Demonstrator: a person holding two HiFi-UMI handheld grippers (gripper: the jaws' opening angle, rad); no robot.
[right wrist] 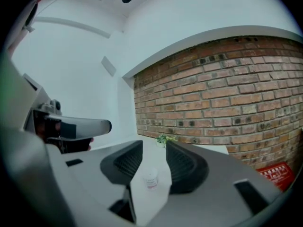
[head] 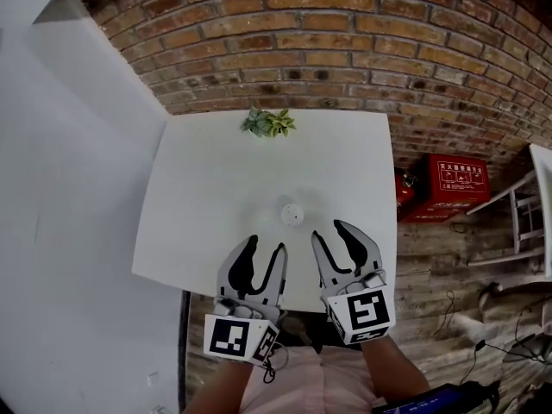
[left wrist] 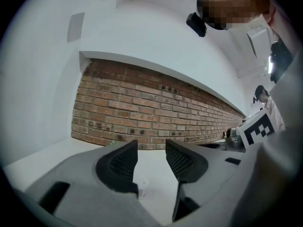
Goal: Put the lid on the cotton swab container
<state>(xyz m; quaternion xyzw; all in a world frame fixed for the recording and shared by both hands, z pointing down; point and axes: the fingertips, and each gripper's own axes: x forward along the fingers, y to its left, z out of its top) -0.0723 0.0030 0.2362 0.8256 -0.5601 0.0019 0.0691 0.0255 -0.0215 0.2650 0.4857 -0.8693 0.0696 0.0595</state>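
Head view, lower centre: I am holding my left gripper (head: 266, 248) and right gripper (head: 329, 231) over the near edge of the white table (head: 198, 197), the jaws of each standing partly apart and gripping nothing. The cotton swab container (head: 289, 210) is standing mid-table, just beyond the fingertips, bare tabletop lying all round it. A small plant (head: 268, 122) is sitting at the far edge by the brick wall (head: 345, 41). A red box (head: 450, 186) is resting on the floor past the right edge.

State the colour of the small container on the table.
The container is whitish, with pinkish print on its side; it shows best in the right gripper view.
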